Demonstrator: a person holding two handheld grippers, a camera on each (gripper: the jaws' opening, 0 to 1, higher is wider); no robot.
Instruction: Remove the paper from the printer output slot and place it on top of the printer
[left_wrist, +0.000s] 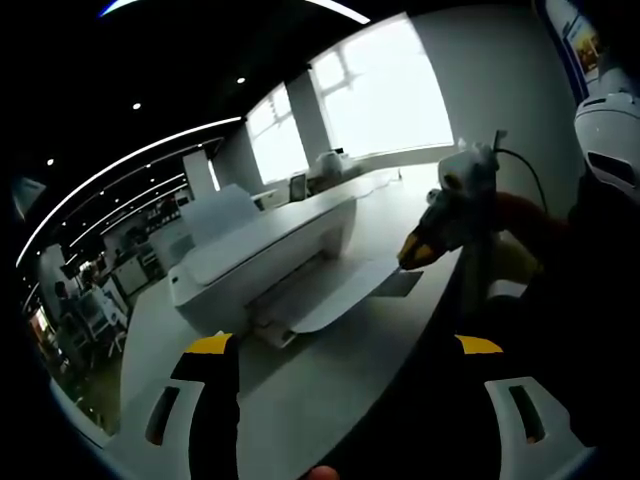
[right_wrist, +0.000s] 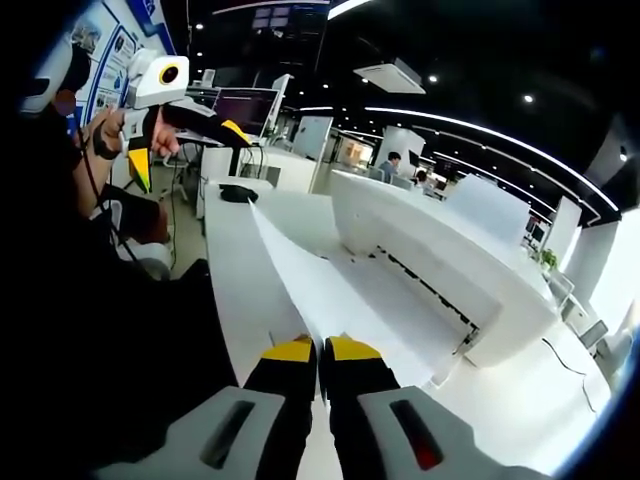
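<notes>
The paper (right_wrist: 300, 275) is a white sheet sticking out of the printer's (left_wrist: 265, 255) front output slot. In the left gripper view it lies at about 5 o'clock from the printer body, its far edge reaching toward the right hand-held gripper (left_wrist: 415, 250). In the right gripper view the sheet runs up from the bottom centre toward 11 o'clock, seen nearly edge-on.

The right hand-held gripper (right_wrist: 320, 350) has its yellow-tipped jaws pressed together on the near edge of the paper, with hardly a gap between them.

The left hand-held gripper (left_wrist: 345, 345) has its jaws spread wide with nothing between them; it is held back from the printer, over the bench (left_wrist: 330, 400). In the right gripper view it appears at 10 o'clock, held in a person's hand (right_wrist: 108, 128) well away from the sheet.

The printer is white and low, and sits on the long white bench. Behind it, at 12 o'clock in the left gripper view, are bright windows (left_wrist: 390, 90). A small dark object (right_wrist: 238, 193) lies on the bench at the far end.
</notes>
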